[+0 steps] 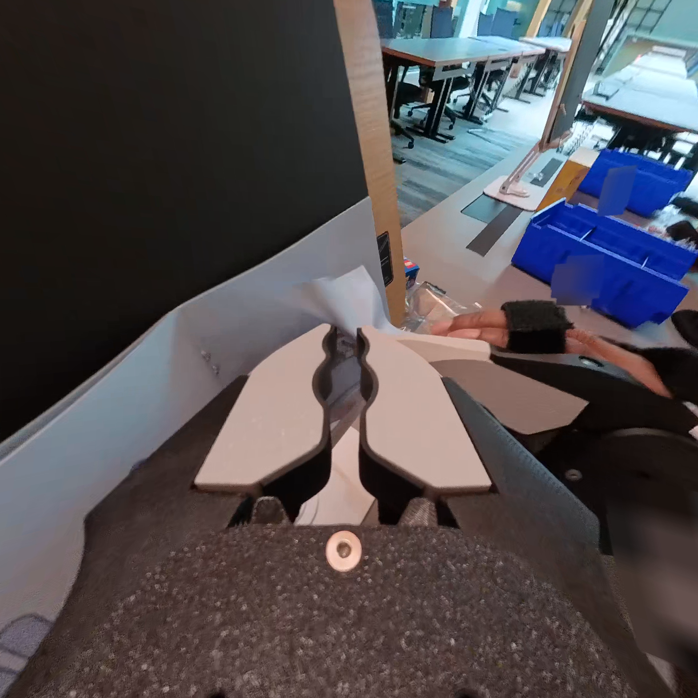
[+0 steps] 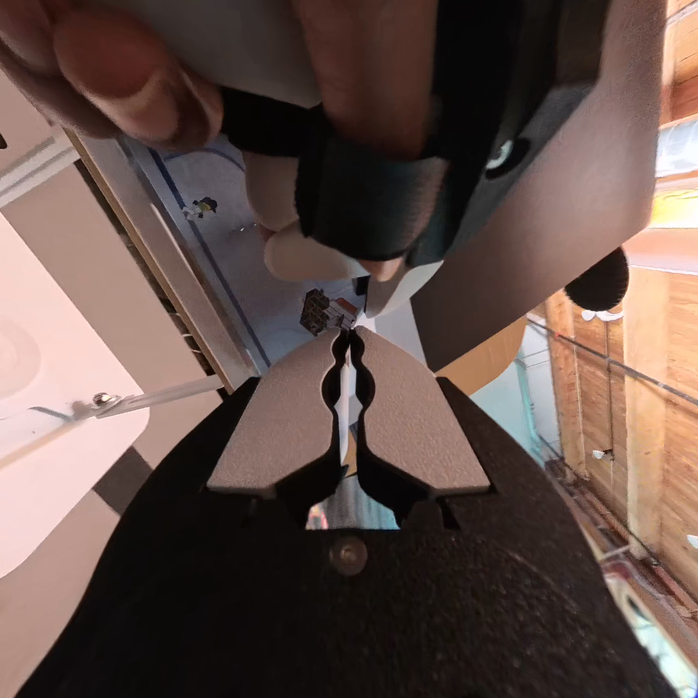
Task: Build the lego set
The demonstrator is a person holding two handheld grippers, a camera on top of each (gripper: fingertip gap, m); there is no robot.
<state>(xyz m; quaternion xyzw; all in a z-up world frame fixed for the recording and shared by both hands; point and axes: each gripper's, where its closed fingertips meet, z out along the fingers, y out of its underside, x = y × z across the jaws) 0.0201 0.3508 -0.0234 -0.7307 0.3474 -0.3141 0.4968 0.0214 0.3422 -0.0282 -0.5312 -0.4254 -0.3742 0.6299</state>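
Both pairs of tongs, left [image 1: 345, 334] and right [image 2: 348, 332], are pinching the pale blue paper instruction booklet [image 1: 264, 325] nearly closed, left of the blue plastic bins [image 1: 604, 257] on the grey bench [image 1: 453, 241].

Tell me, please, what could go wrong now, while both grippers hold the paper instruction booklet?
1. Both the left gripper and the right gripper pinch thin pages of the instruction booklet; pulling apart could tear them.
2. The grippers are very close together, the hand beside the left fingers, so they may collide.
3. The booklet fills both views, hiding the parts bag.
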